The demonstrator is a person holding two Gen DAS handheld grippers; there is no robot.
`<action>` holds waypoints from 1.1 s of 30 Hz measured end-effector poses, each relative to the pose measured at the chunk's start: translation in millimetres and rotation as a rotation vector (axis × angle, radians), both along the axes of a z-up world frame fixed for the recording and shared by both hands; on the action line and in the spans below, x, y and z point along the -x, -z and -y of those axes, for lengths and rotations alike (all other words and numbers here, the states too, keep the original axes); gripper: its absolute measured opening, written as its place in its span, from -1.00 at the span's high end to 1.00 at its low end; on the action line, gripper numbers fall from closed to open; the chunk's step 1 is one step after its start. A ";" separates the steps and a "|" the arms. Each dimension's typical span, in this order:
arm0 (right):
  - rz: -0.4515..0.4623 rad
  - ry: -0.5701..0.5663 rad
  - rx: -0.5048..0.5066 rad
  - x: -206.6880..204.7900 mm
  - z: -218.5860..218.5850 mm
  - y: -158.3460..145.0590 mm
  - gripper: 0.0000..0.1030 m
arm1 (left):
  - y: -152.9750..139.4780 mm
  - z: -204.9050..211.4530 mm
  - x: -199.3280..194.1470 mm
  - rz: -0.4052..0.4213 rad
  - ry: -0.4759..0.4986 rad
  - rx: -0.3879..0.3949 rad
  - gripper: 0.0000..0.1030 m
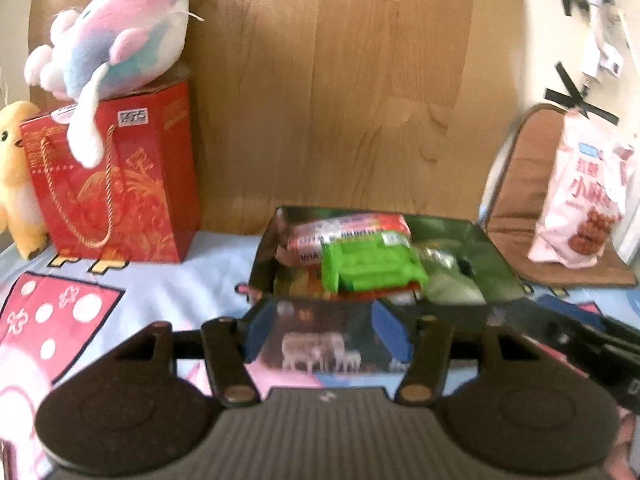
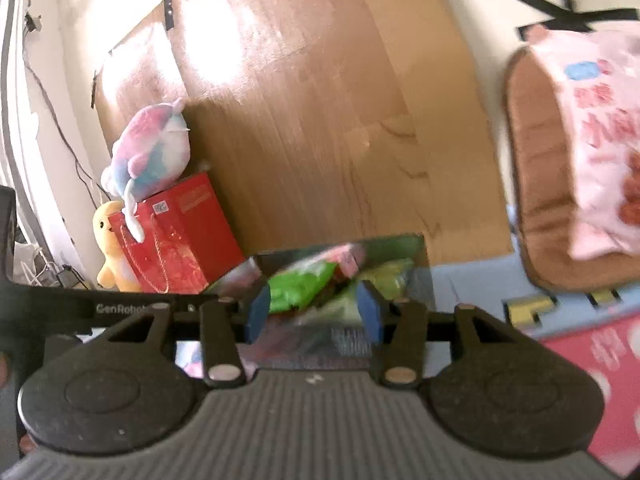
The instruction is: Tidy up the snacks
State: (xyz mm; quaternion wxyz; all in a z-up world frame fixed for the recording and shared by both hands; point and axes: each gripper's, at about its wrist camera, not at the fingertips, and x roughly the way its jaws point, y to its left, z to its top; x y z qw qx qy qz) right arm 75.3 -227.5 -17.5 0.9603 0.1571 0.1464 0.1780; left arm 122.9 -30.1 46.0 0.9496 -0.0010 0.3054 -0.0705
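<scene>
Both pairs of blue-padded fingers stand spread apart with nothing between them. The left gripper [image 1: 328, 330] sits low in its frame, hovering level at the near wall of the dark tin box [image 1: 486, 236]. The right gripper [image 2: 314, 312] looks slightly down over the same box from the other side, its view tilted.

Inside the box, at centre frame, lie a green packet [image 1: 370, 266], a long red-and-white packet [image 1: 348, 232] behind it, and pale green wrappers to the right. So most snacks seem already gathered. One thing looks left: the pink snack bag [image 1: 580, 196] at the right edge, leaning on a brown cushion [image 1: 516, 216], well apart from the box.

At upper left, a pastel plush [image 1: 120, 36] lies on a red gift bag [image 1: 120, 184], a yellow plush [image 1: 16, 172] beside it, all on the patterned bedsheet [image 1: 180, 280].
</scene>
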 end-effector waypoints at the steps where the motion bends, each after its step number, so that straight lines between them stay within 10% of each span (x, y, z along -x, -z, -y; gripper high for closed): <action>1: -0.016 0.013 -0.015 7.4 1.5 2.8 -0.06 | 0.8 0.5 8.1 0.005 0.000 -0.008 -0.09; 8: -0.132 0.099 -0.042 62.1 -0.7 17.4 -0.09 | 11.8 1.9 72.9 0.052 0.014 -0.040 -0.35; 21: -0.196 0.176 -0.022 154.2 -34.6 38.1 -0.79 | 20.5 -10.5 187.6 0.112 -0.029 -0.084 -0.96; 33: -0.245 0.276 -0.019 193.9 -20.8 50.8 -1.00 | 21.4 -6.1 213.6 0.093 -0.064 -0.052 -1.00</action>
